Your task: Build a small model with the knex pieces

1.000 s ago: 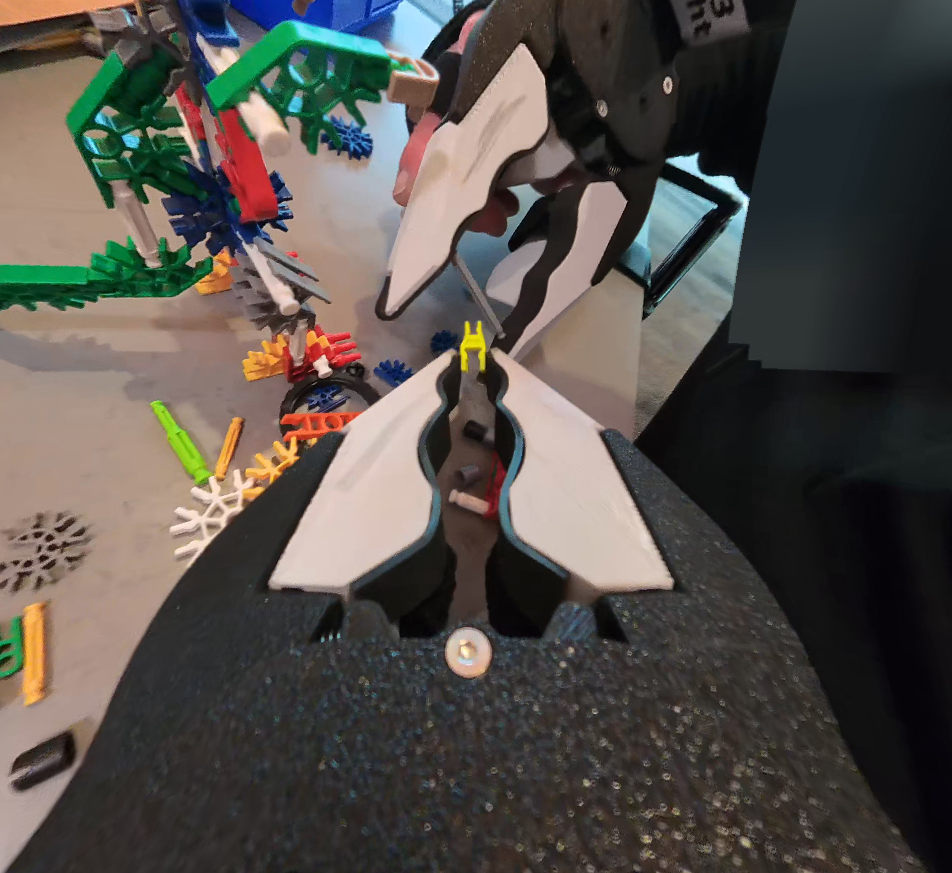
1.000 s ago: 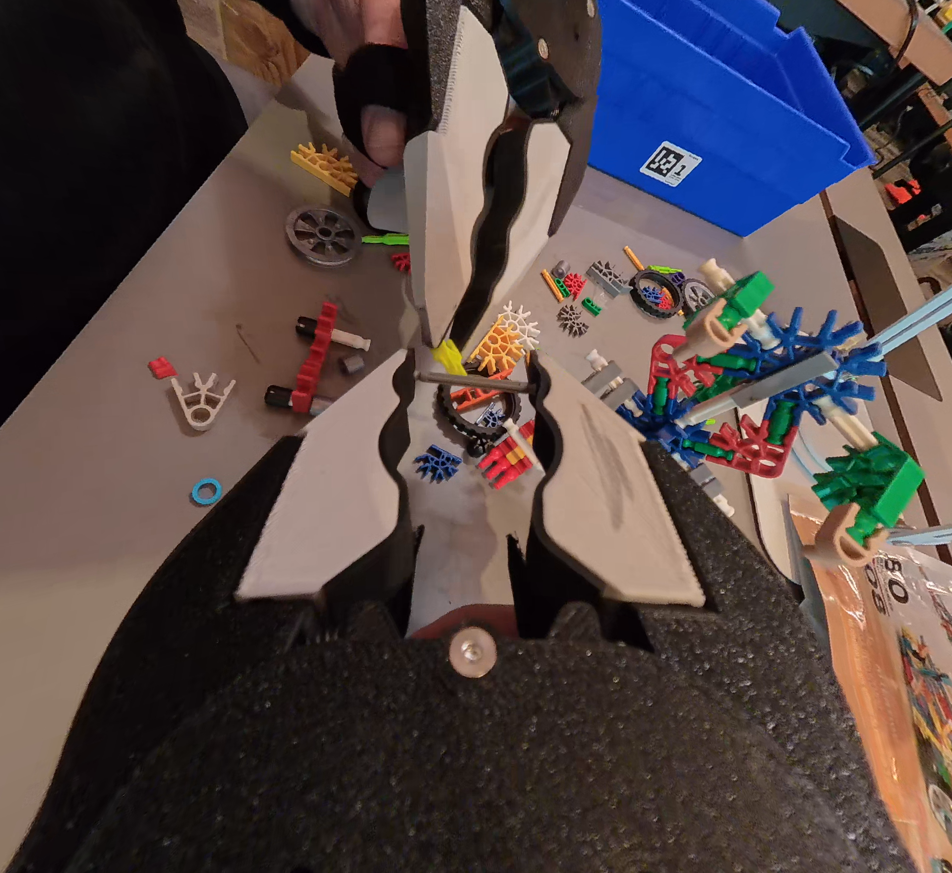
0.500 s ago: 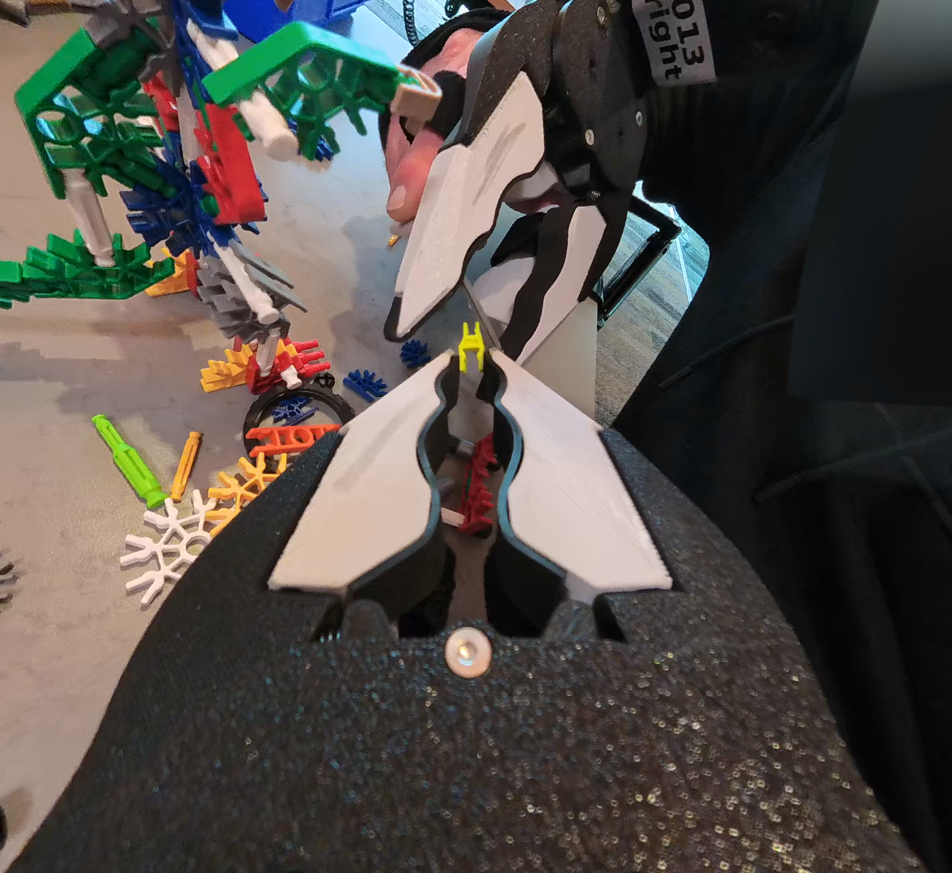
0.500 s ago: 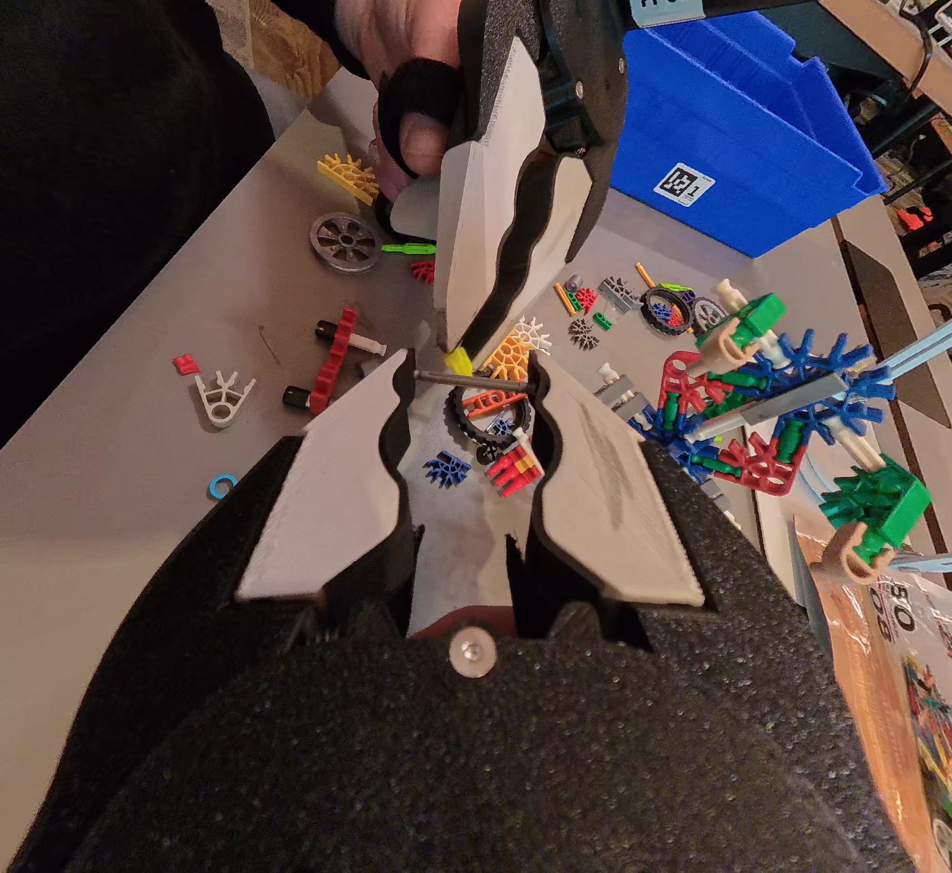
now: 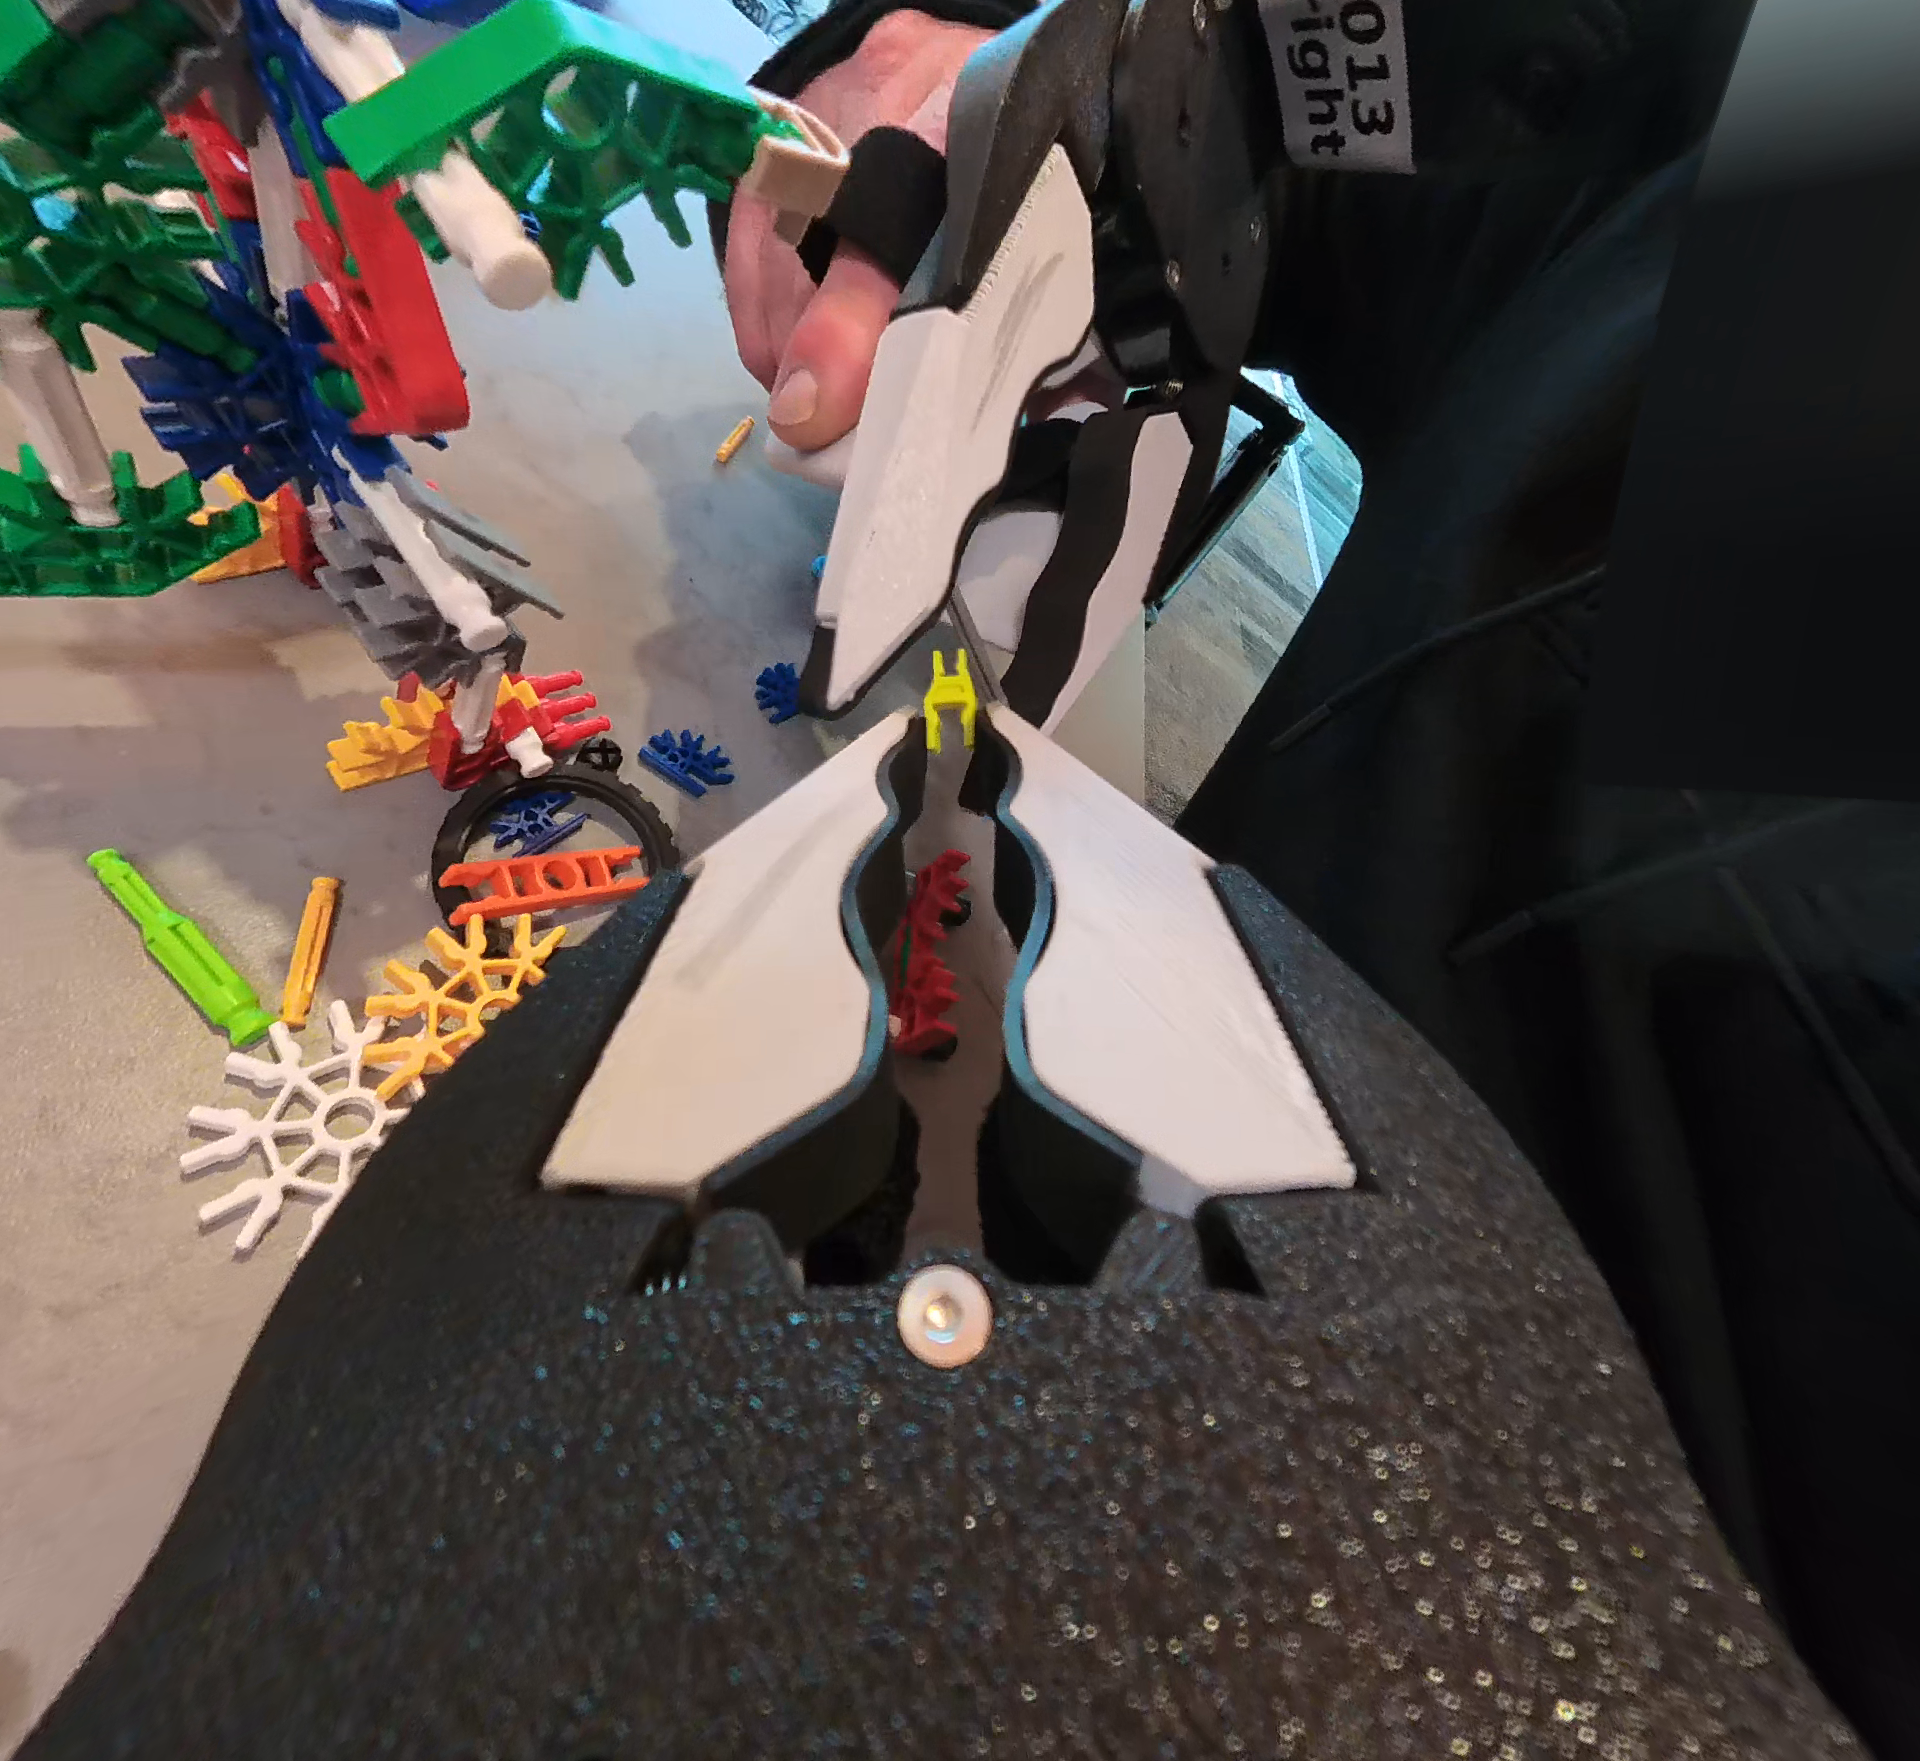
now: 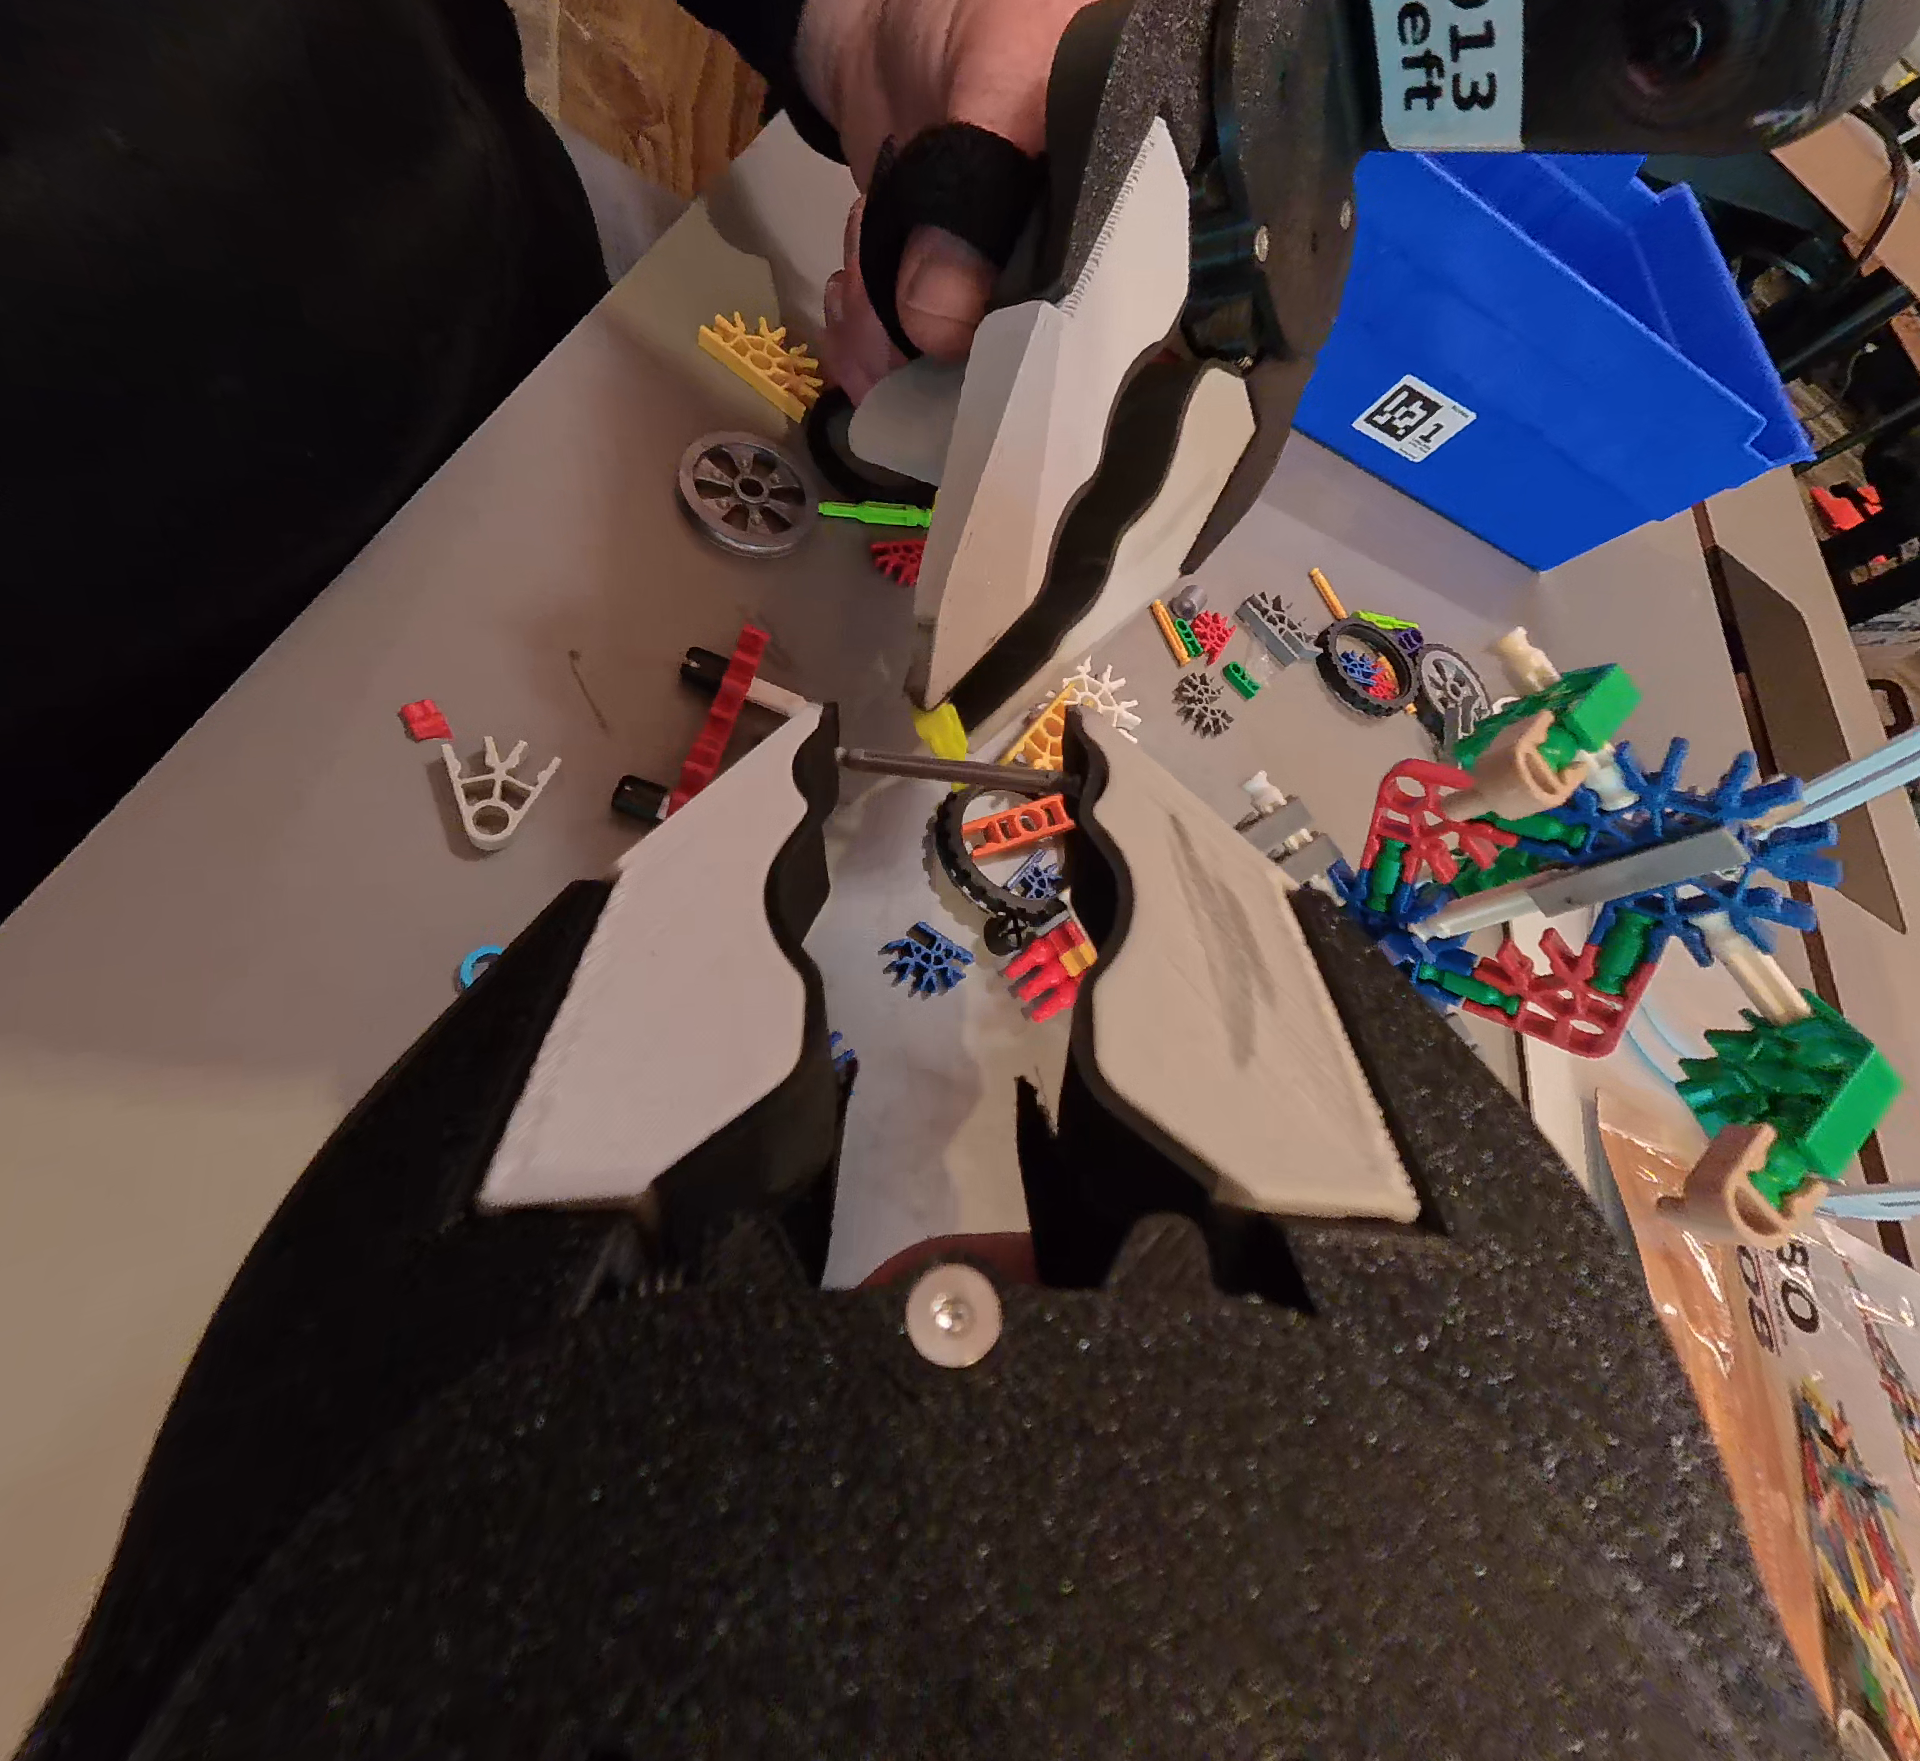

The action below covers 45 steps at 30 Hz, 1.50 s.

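My left gripper (image 5: pixel 948 724) is shut on a small yellow clip connector (image 5: pixel 948 698), whose forked end sticks out past the fingertips. My right gripper (image 6: pixel 951 766) is shut on a thin dark grey rod (image 6: pixel 935 766), held end to end between its fingertips above the table. The left gripper (image 6: pixel 951 698) comes down from above in the right wrist view. It holds the yellow connector (image 6: pixel 940 732) right at the middle of the rod; I cannot tell if they touch. In the left wrist view the right gripper's fingers (image 5: pixel 914 485) stand just beyond the connector. A hand holds each gripper.
A large multicoloured rod-and-connector model (image 5: pixel 312 257) stands on the grey table (image 6: pixel 260 880); it also shows at the right (image 6: pixel 1558 880). A black tyre with an orange piece (image 6: pixel 977 859) and several loose connectors lie below the grippers. A blue bin (image 6: pixel 1507 340) stands behind. The grippers are tip to tip, or close to it.
Both grippers have drifted together a little over the table, keeping the connector at the rod. Their grips have not changed.
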Tool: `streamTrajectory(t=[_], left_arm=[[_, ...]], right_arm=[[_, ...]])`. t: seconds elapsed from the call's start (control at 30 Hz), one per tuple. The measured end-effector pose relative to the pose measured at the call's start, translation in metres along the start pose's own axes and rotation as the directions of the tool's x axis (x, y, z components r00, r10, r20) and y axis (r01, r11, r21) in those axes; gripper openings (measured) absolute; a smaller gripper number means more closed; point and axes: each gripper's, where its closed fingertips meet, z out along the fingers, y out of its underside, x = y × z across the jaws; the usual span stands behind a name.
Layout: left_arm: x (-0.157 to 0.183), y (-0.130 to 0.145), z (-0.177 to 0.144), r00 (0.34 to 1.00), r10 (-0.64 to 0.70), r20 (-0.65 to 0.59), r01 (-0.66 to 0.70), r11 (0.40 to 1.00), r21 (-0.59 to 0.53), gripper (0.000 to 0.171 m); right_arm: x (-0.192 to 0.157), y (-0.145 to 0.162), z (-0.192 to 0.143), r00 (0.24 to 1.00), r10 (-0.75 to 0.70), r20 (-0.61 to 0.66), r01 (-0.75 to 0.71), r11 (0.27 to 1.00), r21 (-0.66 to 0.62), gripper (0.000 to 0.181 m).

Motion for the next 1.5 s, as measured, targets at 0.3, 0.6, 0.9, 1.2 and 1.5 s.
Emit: streamTrajectory(t=[0.3,0.6,0.9,1.2,1.5], left_arm=[[0.006,0.002,-0.001,0.997,-0.017,-0.071,0.016,1.0,-0.021,0.006],[0.005,0.001,0.0,0.997,-0.015,-0.072,0.013,1.0,-0.027,0.007],[0.004,-0.003,-0.001,0.998,-0.019,-0.06,0.019,1.0,-0.003,0.006],[0.005,0.003,0.002,0.998,-0.023,-0.066,0.02,0.999,-0.046,0.006],[0.008,0.013,0.006,0.996,-0.009,-0.087,-0.004,0.99,-0.144,0.006]], right_arm=[[-0.001,0.0,-0.001,1.0,-0.011,0.01,0.011,1.0,0.003,0.042],[-0.001,0.001,0.0,1.0,-0.016,0.002,0.016,1.0,-0.003,0.042],[-0.003,0.001,0.002,0.999,-0.043,-0.006,0.043,0.999,-0.02,0.041],[-0.008,0.003,0.004,0.998,-0.065,0.009,0.065,0.997,-0.038,0.042],[-0.014,0.004,0.003,0.996,-0.076,0.048,0.078,0.996,-0.042,0.042]])
